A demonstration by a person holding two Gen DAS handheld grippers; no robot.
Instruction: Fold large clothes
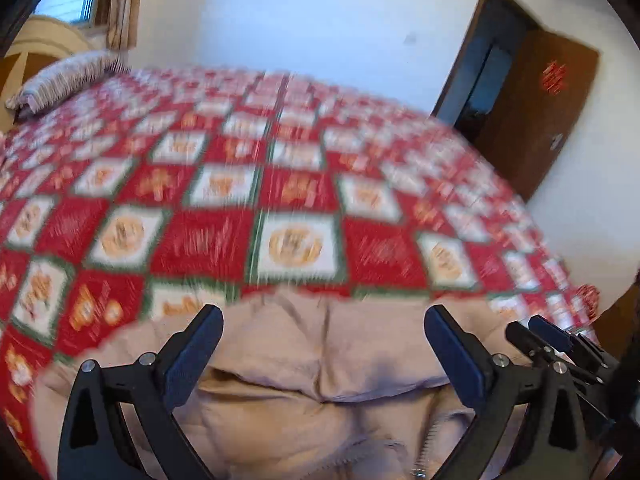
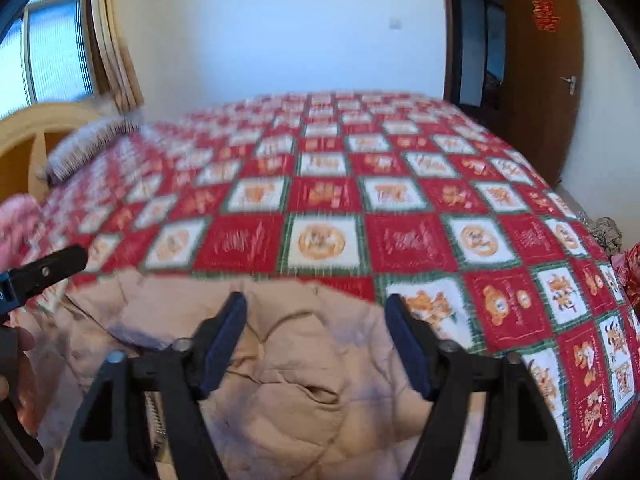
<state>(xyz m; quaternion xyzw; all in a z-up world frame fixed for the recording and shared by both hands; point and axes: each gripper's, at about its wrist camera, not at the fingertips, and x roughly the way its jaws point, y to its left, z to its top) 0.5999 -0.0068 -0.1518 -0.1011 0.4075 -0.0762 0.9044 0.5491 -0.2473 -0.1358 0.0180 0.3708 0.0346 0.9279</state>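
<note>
A beige quilted jacket (image 1: 280, 360) lies crumpled on the near part of a bed with a red and white checked bedspread (image 1: 288, 184). My left gripper (image 1: 324, 314) hovers over the jacket, jaws wide open and nothing between them. The jacket's zipper (image 1: 424, 452) shows near its right finger. In the right wrist view the jacket (image 2: 288, 380) fills the lower middle. My right gripper (image 2: 317, 300) stands open above its far edge, with no cloth pinched. The zipper (image 2: 154, 412) runs under its left finger. Both views are blurred.
A striped pillow (image 2: 88, 144) and a wooden headboard (image 2: 36, 128) lie at the far left. A brown door (image 2: 540, 64) stands open at the far right. Pink cloth (image 2: 16, 216) sits at the left, grey cloth (image 2: 608, 232) beyond the bed's right edge. A hand (image 2: 20, 380) holds the left gripper.
</note>
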